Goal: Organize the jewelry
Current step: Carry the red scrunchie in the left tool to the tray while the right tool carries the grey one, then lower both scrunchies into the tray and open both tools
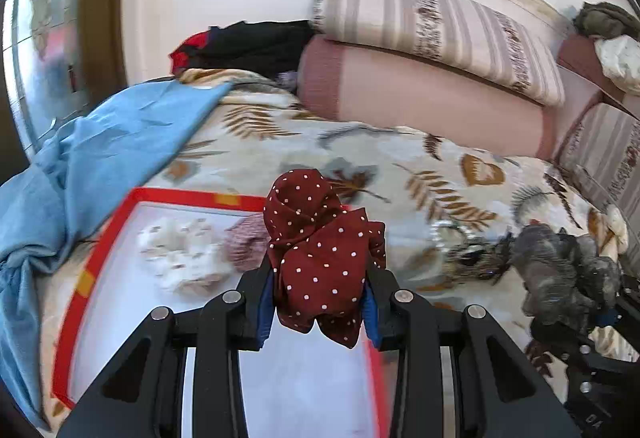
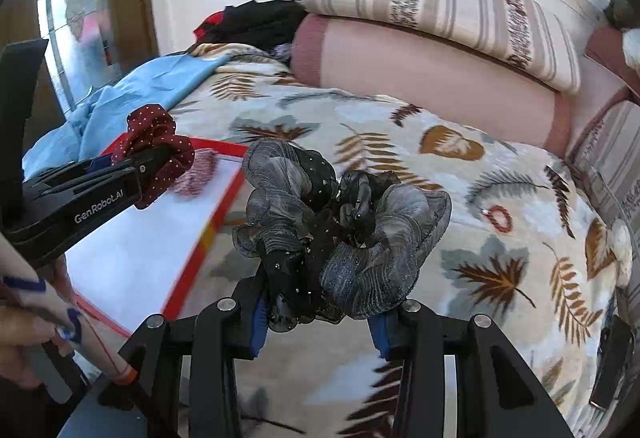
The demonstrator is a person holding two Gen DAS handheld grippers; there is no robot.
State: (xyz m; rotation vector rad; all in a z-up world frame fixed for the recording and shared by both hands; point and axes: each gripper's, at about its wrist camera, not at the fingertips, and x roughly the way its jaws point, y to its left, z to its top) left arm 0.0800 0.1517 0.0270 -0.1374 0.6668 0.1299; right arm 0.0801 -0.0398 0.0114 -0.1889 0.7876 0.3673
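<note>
Left wrist view shows the left tongs (image 1: 322, 302) clenched on a maroon polka-dot scrunchie (image 1: 320, 254), carried above the near right part of a red-rimmed white tray (image 1: 94, 258) that lies on the leaf-print bedspread (image 1: 400, 158). 2 pieces already lie in the far part of that tray: a cream ruffled scrunchie (image 1: 180, 258) and, just right of it, a pink striped scrunchie (image 1: 246, 246). Right wrist view has the right tongs (image 2: 320, 322) grasping a bulky grey-and-black sheer scrunchie (image 2: 340, 234), held over the bedspread just right of the tray's red edge, with the left tongs and their maroon load to the far left above the tray. A small red beaded ring (image 2: 499, 218) lies on the bedspread further right, well apart from the tray. By my reading, the step in hand is delivery: both hair pieces are being brought to the tray. Next, the left tongs need only lower and let go on bare tray floor near the other 2; the right tongs must first cross the rim leftward, keeping clear of the left tongs, then release.
</note>
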